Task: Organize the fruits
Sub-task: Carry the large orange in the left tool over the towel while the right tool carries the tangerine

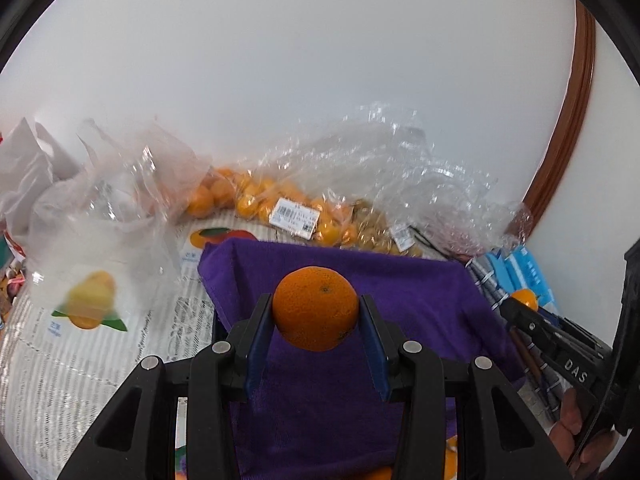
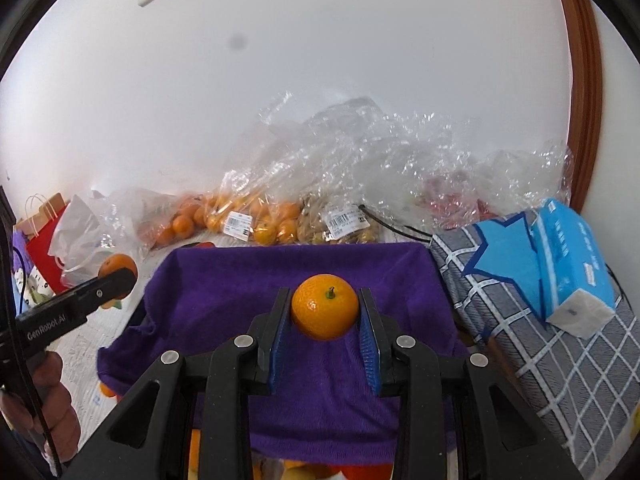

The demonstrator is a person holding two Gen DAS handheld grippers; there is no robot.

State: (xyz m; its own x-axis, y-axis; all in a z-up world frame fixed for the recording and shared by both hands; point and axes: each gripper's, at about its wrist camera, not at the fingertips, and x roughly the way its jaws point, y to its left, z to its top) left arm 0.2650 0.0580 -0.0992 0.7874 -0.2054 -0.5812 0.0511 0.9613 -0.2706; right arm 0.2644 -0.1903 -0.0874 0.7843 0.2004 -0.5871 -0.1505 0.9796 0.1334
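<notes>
Your left gripper (image 1: 316,312) clamps an orange (image 1: 316,307); your right gripper (image 2: 325,312) clamps a tangerine (image 2: 325,306). Neither is placed; bagged fruit (image 2: 240,216) waits beyond the fingers.

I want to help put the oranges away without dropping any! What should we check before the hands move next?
1. Left gripper has its orange pinched between both fingers: ok.
2. Right gripper has its orange pinched between both fingers: ok.
3. Both oranges sit over the purple cloth, so a slip would likely land soft: ok.
4. The two grippers are apart, not bumping each other: ok.
5. A place to put the oranges down: cannot tell, no bowl or basket shows.
6. The bags of fruit and the tissue pack lie off to the back and side, out of the way: ok.
</notes>
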